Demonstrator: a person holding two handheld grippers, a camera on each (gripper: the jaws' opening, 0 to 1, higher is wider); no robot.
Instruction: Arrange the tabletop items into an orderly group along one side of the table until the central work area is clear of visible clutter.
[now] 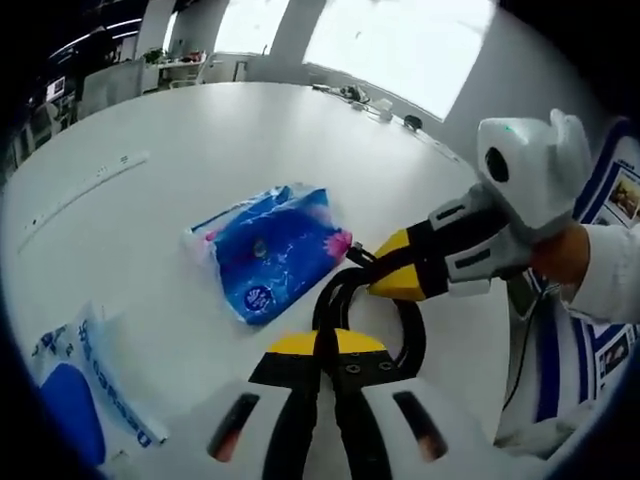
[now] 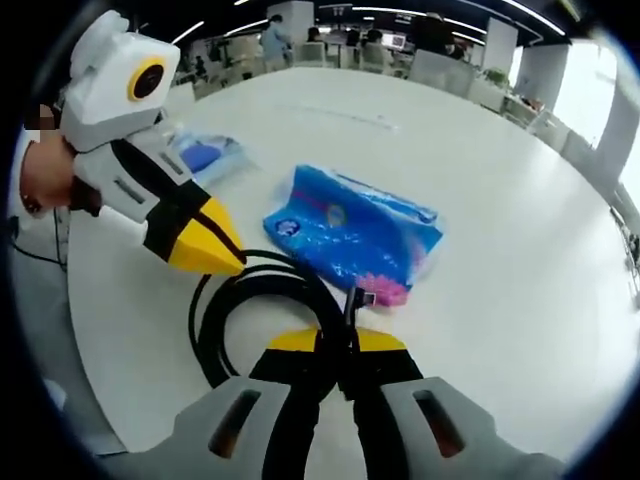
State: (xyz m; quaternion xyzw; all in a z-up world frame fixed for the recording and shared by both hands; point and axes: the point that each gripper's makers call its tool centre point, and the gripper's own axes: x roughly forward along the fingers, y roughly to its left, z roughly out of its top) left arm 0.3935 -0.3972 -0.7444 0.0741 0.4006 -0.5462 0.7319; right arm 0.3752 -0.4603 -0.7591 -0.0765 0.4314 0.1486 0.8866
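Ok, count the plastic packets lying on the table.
2. The blue packet lies mid-table beside the black cable coil. The clear packet with blue contents lies nearer the table's edge, behind the left gripper. Others could lie out of frame.

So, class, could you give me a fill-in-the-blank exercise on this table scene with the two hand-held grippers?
1. Both grippers are shut on the coiled black ____.
2. The left gripper and the right gripper have tips coloured ____.
3. The blue packet lies on a table coloured ____.
4. Beside the packet lies the cable, wound into a ____.

Missing words: cable; yellow; white; coil
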